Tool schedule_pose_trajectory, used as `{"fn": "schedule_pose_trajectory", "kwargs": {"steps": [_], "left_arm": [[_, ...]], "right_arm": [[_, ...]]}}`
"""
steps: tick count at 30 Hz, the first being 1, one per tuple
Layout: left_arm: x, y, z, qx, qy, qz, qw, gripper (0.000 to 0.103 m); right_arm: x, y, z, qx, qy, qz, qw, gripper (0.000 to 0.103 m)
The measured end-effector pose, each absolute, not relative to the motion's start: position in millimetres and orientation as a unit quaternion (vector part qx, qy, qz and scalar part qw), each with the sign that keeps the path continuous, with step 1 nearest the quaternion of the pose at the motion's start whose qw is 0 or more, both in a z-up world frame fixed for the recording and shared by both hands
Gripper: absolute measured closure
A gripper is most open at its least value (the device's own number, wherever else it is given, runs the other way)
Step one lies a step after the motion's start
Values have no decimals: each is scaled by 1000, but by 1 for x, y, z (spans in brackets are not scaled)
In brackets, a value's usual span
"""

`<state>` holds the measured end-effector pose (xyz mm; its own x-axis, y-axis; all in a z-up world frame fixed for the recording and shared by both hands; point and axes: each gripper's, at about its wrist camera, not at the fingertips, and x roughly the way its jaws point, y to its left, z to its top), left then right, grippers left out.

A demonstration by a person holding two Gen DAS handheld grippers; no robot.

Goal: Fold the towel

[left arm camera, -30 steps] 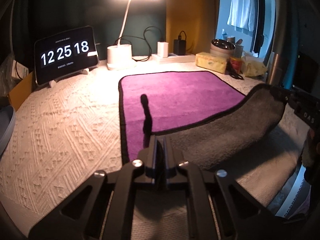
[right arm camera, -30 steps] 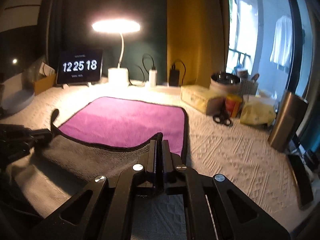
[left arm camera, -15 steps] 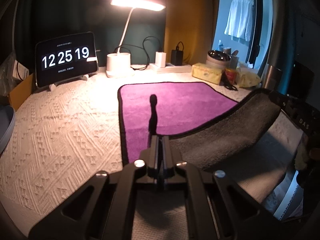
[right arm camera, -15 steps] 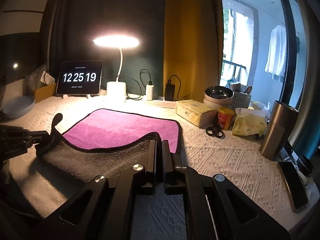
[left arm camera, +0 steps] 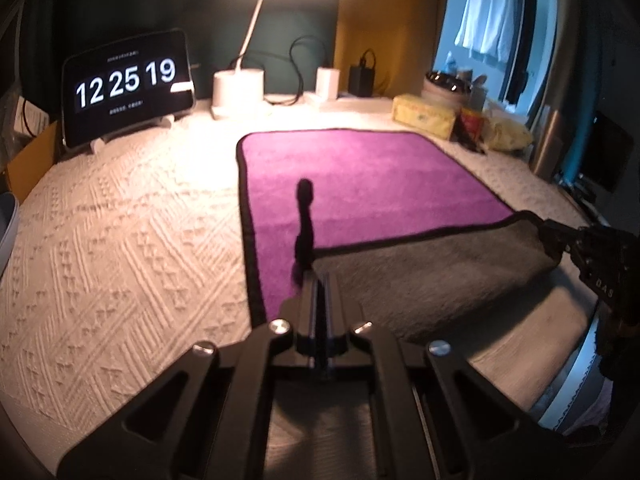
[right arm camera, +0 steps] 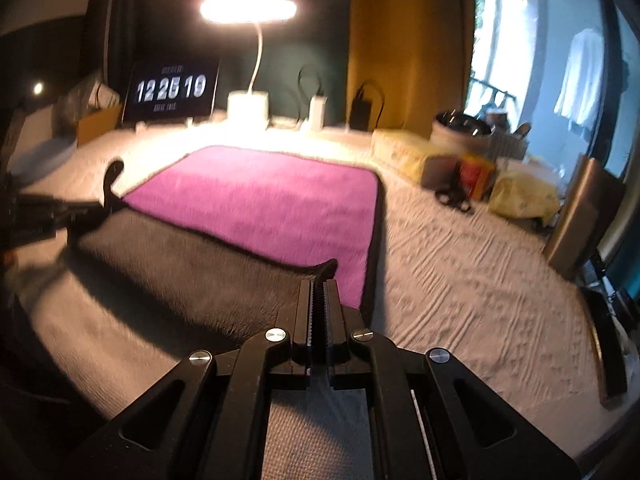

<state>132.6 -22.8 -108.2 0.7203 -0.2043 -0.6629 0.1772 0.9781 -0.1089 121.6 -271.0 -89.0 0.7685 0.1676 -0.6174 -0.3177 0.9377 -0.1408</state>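
A towel, purple on top [left arm camera: 360, 184] and grey underneath [left arm camera: 420, 276], lies on the white textured tablecloth. Its near edge is lifted and turned over toward the far side, grey side up. My left gripper [left arm camera: 318, 280] is shut on the near left corner, whose black hanging loop [left arm camera: 304, 208] sticks up. My right gripper [right arm camera: 319, 284] is shut on the near right corner. Each gripper shows in the other's view, the right one [left arm camera: 560, 236] at the right edge and the left one [right arm camera: 72, 212] at the left edge. The towel [right arm camera: 260, 200] shows purple in the right wrist view too.
At the back stand a tablet clock [left arm camera: 128, 84], a lit desk lamp [left arm camera: 240, 88] and chargers. At the back right are a yellow box [left arm camera: 424, 112], a bowl, scissors [right arm camera: 452, 196], a yellow bag and a metal tumbler [right arm camera: 580, 224]. A phone [right arm camera: 608, 356] lies near the right edge.
Both grippers have carried the towel's near edge up and forward over the purple side. More grey underside shows now.
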Motion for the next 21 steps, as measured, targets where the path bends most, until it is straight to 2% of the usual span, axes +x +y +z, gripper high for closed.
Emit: {"fn": "schedule_pose_trajectory", "kwargs": {"steps": [4,5,6,7,9,12,14,15,20,21], "left_arm": [[137,-27,-110,-3,371,-106,922,97],[138,-28,-110,1,374,-104,922,97],[138,-28,-110,3,375,-102,921,96],[139,-28,-110,5,376,-99,921,95],[139,-28,-109,16,375,-85,923,89],[141,-25,-113,18,380,-76,922,70],[143,-21,-112,11,382,-73,921,48],[144,-20,-112,7,383,-76,920,45],[147,-28,-115,28,392,-86,915,45],[146,-29,-115,31,389,-88,916,46]], "right_arm": [[129,-267,-96,-122,337,132,924,95],[132,-267,-98,-122,345,132,921,89],[134,-266,-100,-122,351,135,918,78],[136,-266,-101,-125,355,135,917,74],[141,-266,-102,-128,359,132,915,66],[150,-272,-102,-111,372,137,911,60],[156,-276,-102,-96,385,144,907,59],[158,-277,-102,-92,387,146,906,59],[163,-273,-103,-99,391,151,902,61],[163,-273,-103,-99,391,155,902,71]]}}
